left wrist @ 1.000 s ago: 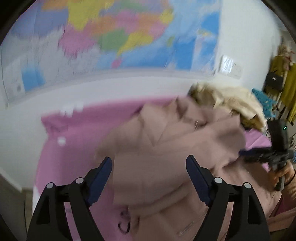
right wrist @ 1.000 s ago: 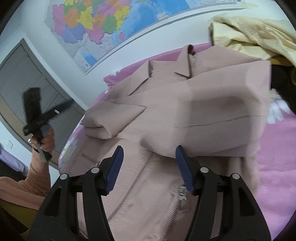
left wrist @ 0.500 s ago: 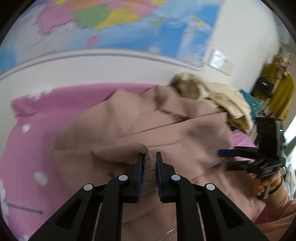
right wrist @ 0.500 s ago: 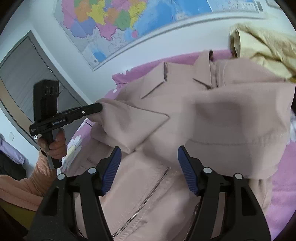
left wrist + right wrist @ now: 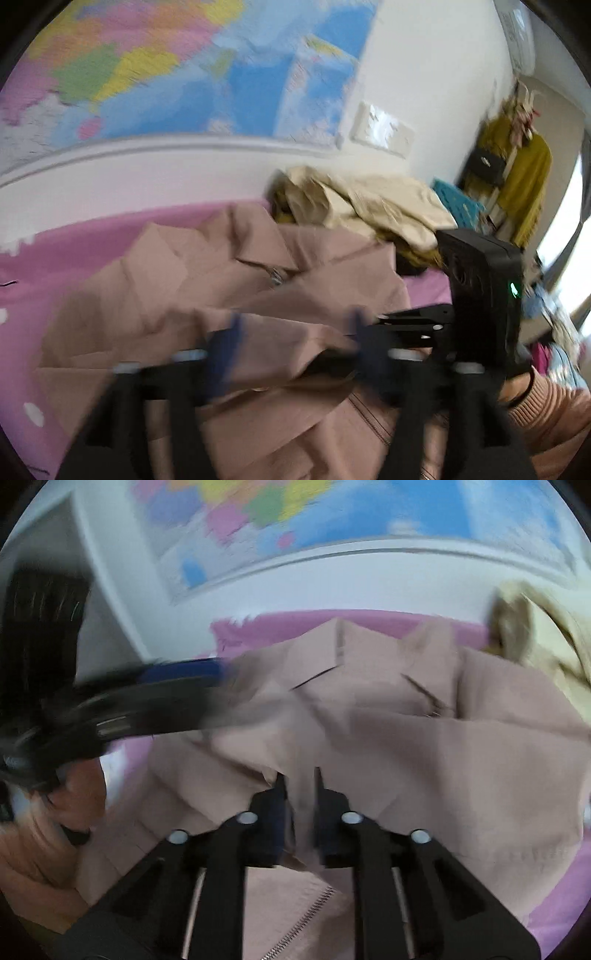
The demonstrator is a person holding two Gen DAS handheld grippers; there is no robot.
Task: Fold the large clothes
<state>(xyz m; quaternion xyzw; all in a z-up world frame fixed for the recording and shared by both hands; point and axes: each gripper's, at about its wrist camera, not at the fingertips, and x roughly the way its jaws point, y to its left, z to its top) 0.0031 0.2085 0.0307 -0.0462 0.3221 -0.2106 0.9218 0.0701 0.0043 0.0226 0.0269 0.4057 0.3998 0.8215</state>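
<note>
Pink-beige jacket (image 5: 461,768) lies half-folded on the bed (image 5: 55,266); right gripper (image 5: 299,797) fingers have just closed on a fabric fold, left gripper (image 5: 291,343) fingers have just opened wide, sleeve released, ready for the next fold

You have no readable text, label, brand, number or sign in either view. The wall map (image 5: 177,70) carries only coloured regions; any print on it is smeared by motion blur. The same map in your right wrist view (image 5: 332,520) is equally blurred. The white plate on the wall (image 5: 382,129) shows no legible marking. The black camera housing (image 5: 484,291) on the other gripper shows a small green light but no lettering you can make out.
</note>
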